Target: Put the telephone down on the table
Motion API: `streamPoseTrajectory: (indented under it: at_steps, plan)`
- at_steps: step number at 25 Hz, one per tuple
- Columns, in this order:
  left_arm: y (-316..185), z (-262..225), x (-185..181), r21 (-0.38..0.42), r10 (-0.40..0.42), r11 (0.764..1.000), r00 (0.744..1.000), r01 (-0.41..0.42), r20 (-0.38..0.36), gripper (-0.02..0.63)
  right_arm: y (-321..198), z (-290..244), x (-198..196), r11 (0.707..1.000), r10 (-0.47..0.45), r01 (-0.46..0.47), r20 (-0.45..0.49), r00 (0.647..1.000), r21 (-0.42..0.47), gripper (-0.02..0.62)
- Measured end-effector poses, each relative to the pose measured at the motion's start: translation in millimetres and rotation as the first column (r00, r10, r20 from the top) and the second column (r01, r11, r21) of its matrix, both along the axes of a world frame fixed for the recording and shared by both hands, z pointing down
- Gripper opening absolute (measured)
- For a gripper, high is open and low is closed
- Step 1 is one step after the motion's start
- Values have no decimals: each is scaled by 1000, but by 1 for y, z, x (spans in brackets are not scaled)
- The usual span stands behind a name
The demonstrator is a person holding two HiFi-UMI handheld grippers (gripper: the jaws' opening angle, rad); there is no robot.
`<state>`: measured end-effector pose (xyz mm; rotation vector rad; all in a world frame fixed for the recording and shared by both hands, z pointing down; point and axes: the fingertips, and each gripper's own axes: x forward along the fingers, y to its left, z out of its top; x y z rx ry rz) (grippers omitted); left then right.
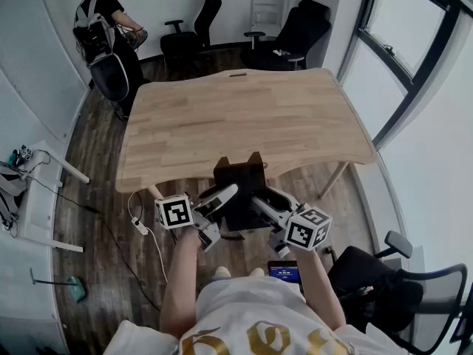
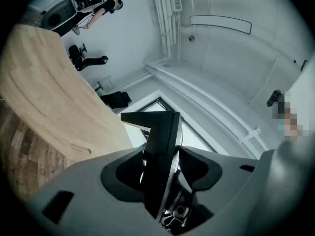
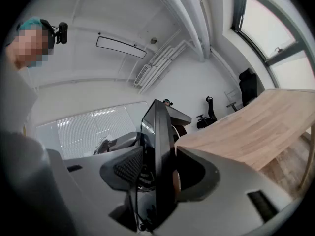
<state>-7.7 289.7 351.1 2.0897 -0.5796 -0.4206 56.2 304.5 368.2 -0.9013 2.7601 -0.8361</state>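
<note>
The telephone (image 1: 240,186), a black slab with two raised corners, hangs in the air just in front of the near edge of the light wooden table (image 1: 244,117). My left gripper (image 1: 226,194) is shut on its left side and my right gripper (image 1: 260,200) on its right side. In the left gripper view the telephone (image 2: 158,146) stands edge-on between the dark pads (image 2: 123,173) of the left gripper (image 2: 160,178). The right gripper view shows the same thin black edge of the telephone (image 3: 158,151) pinched by the right gripper (image 3: 157,178). Its underside is hidden.
Black office chairs (image 1: 194,35) (image 1: 299,29) stand beyond the table, and another chair (image 1: 403,291) is at my right. A person (image 1: 107,28) stands at the back left. A white side desk (image 1: 37,198) and floor cables (image 1: 140,224) lie to the left. A small lit screen (image 1: 284,272) sits at my waist.
</note>
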Motion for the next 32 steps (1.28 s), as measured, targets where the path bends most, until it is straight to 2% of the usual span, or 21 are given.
streamPoseTrajectory:
  at_steps: [5, 10, 14, 18, 23, 25, 28, 32]
  plan:
    - [8, -1, 2, -3, -6, 1000, 1000, 6, -24, 210, 7, 2, 0, 1000, -16, 16, -8, 1000, -3, 207]
    - [4, 3, -2, 21, -12, 1000, 998, 11, 56, 210, 6, 3, 1, 999, -27, 27, 1, 1000, -33, 207]
    - [6, 0, 3, -26, -6, 1000, 1000, 6, 7, 210, 5, 2, 2, 999, -29, 29, 7, 1000, -45, 207]
    - [7, 2, 2, -15, -14, 1000, 999, 15, 44, 210, 8, 0, 4, 998, -36, 37, 15, 999, -45, 207]
    - [12, 10, 6, -44, -34, 998, 999, 35, 20, 210, 9, 11, 6, 997, -52, 53, 32, 998, -55, 207]
    - [11, 12, 5, -31, -37, 999, 999, 38, 22, 210, 8, 13, 6, 997, -56, 59, 53, 997, -58, 207]
    - [3, 15, 9, -20, -37, 999, 999, 37, -4, 210, 0, 15, 12, 996, -49, 57, 103, 993, -68, 203]
    - [-20, 24, 13, -38, -27, 999, 999, 26, -33, 210, -24, 22, 16, 996, -43, 51, 95, 995, -78, 198]
